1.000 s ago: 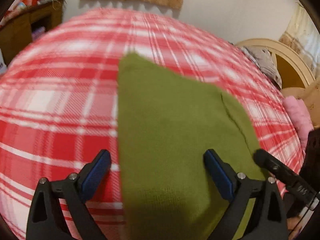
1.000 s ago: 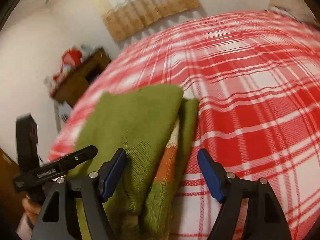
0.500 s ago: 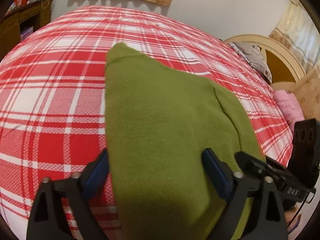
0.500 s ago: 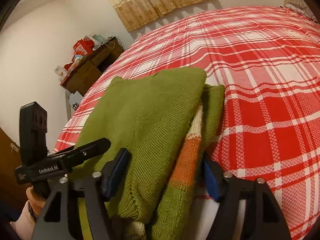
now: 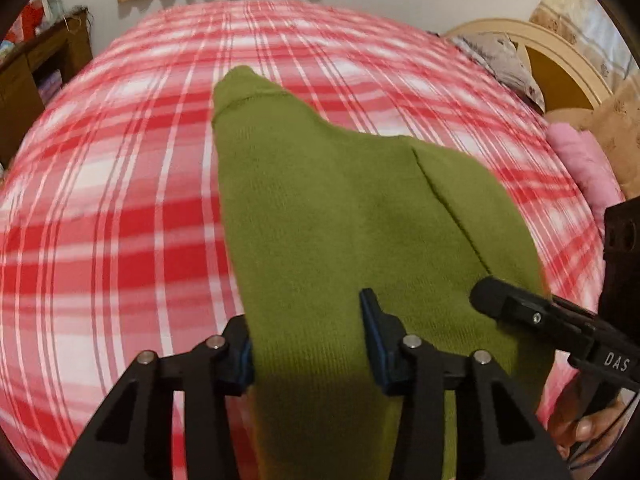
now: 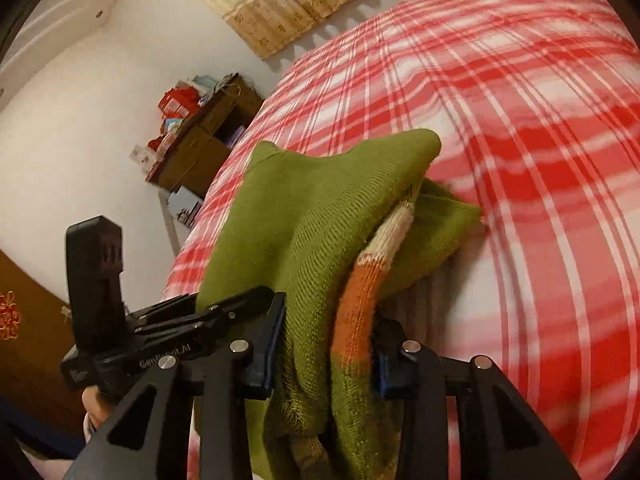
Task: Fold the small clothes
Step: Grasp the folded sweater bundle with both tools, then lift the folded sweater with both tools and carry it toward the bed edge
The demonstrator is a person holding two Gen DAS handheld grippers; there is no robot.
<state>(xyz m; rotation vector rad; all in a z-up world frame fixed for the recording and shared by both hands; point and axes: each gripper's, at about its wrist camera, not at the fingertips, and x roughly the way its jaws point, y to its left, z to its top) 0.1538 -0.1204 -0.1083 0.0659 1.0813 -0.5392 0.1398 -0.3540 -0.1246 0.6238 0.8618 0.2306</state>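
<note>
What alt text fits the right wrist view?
The right gripper clamps a bunched green sweater with an orange and cream stripe, over a red plaid bedspread. The left gripper grips its near edge.

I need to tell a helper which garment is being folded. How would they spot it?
Find the bed with the red and white plaid blanket. On its near side lies an olive-green knitted sweater, gathered between both grippers. Only it is green, with an orange and cream striped band showing between its layers.

You have a bed (image 5: 120, 208) under a red plaid cover, white walls (image 6: 80, 128), a patterned tan curtain (image 6: 288, 4), a cluttered brown cabinet (image 6: 208, 136) and a cream headboard (image 5: 560, 52).
</note>
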